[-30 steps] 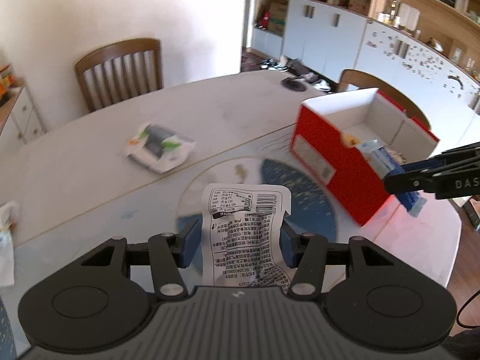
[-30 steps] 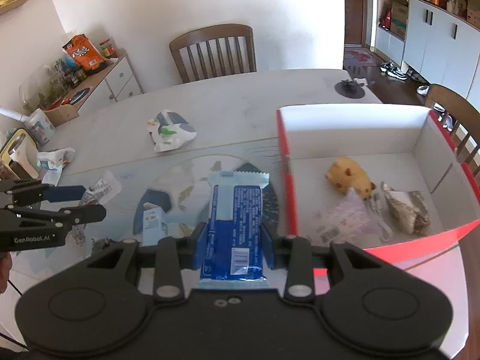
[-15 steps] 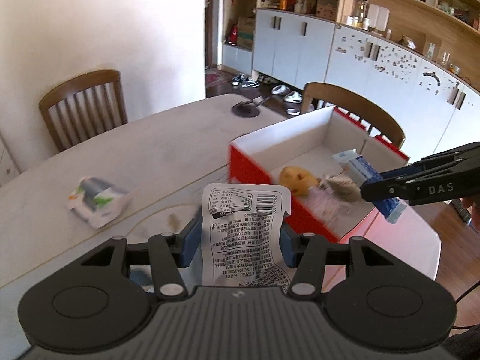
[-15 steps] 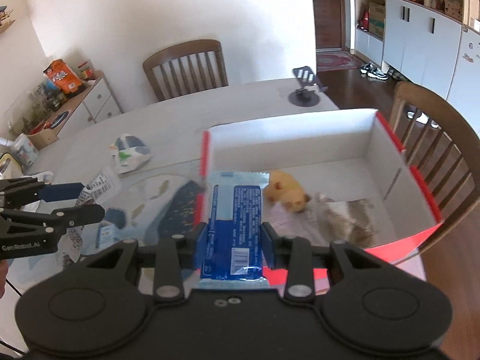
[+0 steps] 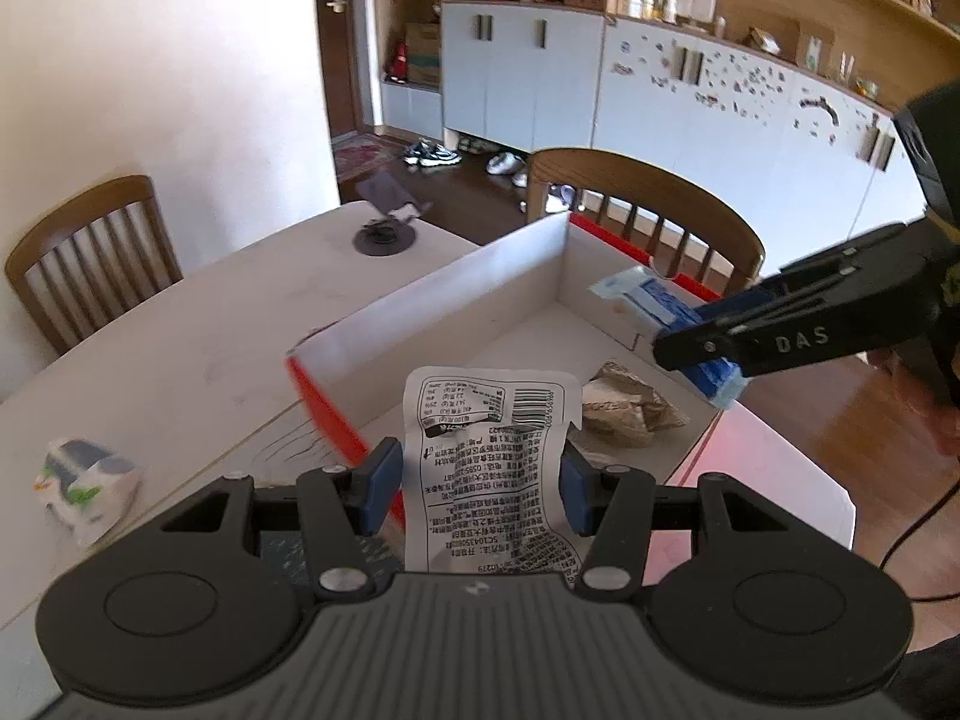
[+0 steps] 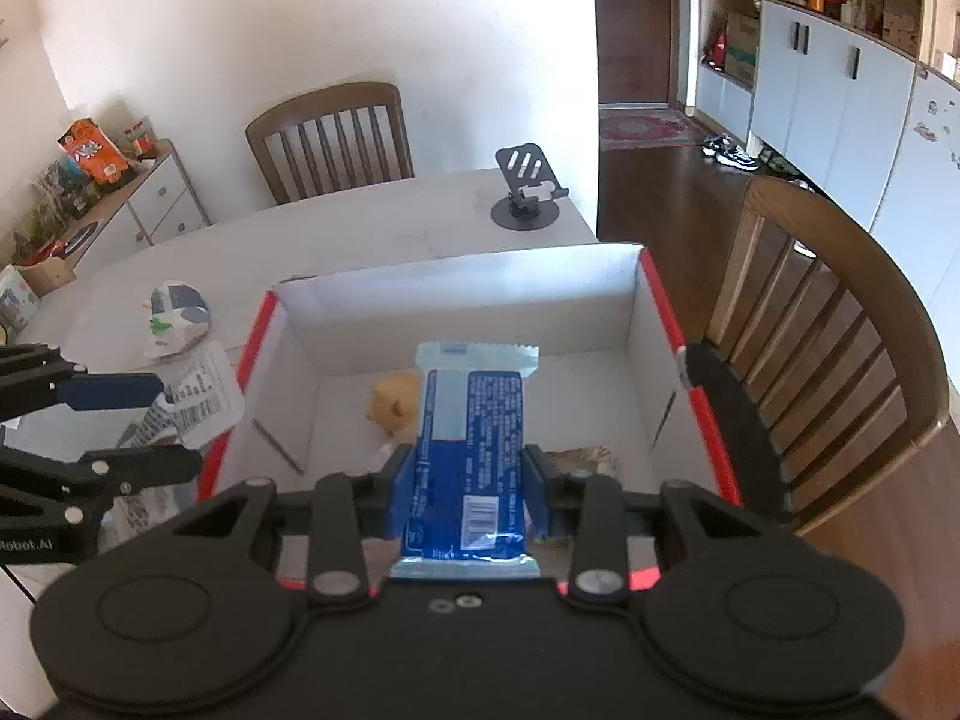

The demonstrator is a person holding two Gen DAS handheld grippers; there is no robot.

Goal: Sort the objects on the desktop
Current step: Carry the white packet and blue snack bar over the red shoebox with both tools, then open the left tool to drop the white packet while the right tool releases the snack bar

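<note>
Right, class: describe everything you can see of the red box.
The red box is an open-topped cardboard carton, red outside and plain white inside, standing upright on the table near a wooden chair. Inside lie a yellow toy and a crumpled brownish wrapper. Neither tool touches it.

Red cardboard box with white inside is set on pale wooden table; yellow plush toy lies inside it, black phone stand behind it, crumpled white-green packet left of it.

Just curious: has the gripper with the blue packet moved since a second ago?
Yes. The right gripper has carried the blue packet rightwards from beside the red box to over its inside.
</note>
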